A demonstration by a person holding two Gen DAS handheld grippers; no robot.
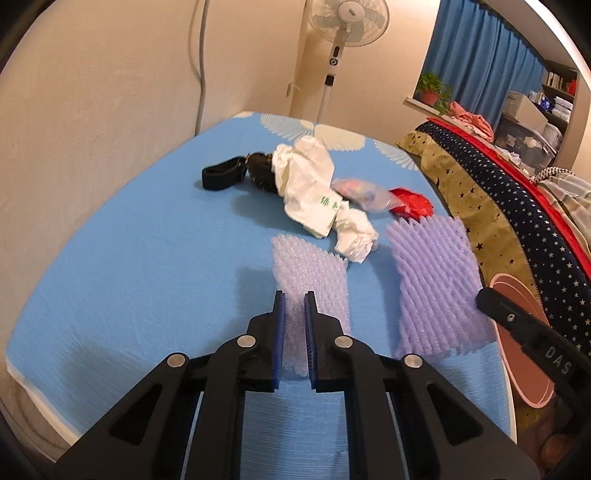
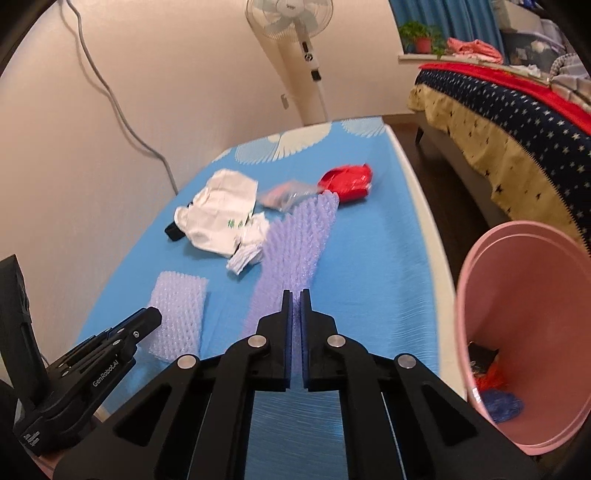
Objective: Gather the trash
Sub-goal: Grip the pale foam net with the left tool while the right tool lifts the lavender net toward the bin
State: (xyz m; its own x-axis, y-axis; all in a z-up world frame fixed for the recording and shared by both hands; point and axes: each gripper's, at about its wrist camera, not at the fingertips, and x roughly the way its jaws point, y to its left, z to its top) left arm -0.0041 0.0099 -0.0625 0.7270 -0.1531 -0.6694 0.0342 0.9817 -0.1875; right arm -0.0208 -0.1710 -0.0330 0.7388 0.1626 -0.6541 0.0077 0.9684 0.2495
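Both claws clamped on foam nets beside the pink bin.

Left claw pinching the pale foam net; right claw nearly closed on the lilac foam net, lifted. Pink bin just off the bench edge, rim cropped. Beyond: white wrapper, blurred clear bag, red packet.

left wrist: low over blue table, facing fan, right gripper at its edge | right wrist: same heading, close, beside bin | shared: table, fan, bed
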